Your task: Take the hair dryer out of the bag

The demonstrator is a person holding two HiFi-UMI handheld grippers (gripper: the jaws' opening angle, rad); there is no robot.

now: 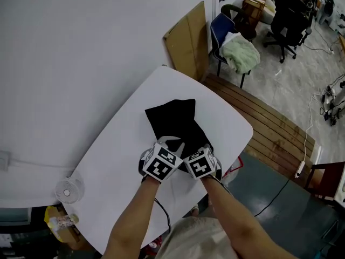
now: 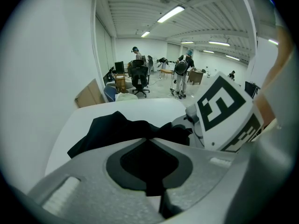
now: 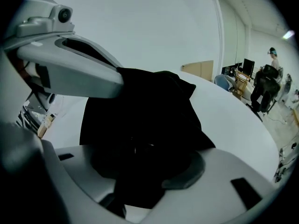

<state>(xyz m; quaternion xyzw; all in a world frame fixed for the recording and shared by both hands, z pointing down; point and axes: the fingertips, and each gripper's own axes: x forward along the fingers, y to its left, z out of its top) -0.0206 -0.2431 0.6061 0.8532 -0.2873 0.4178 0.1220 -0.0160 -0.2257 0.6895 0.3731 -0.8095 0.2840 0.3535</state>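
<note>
The hair dryer cannot be told apart from the dark cloth in any view; if it sits inside the black bag [image 1: 173, 122], the folds hide it. The white table [image 1: 121, 155] carries the bag, which lies crumpled near the edge closest to the person, its far end reaching toward the table's middle. The left gripper [image 1: 170, 143] is clenched on a fold at the bag's near end, cloth pinched between its meeting jaws. The right gripper [image 1: 206, 147], just beside it, has its jaws spread, with black cloth lying between them (a faint glint shows in that dark gap, too dim to identify). The only print in sight is the black-and-white square pattern on the marker cubes [image 1: 161, 165]. A small fan [image 1: 67, 189] stands below the table's left edge.
</note>
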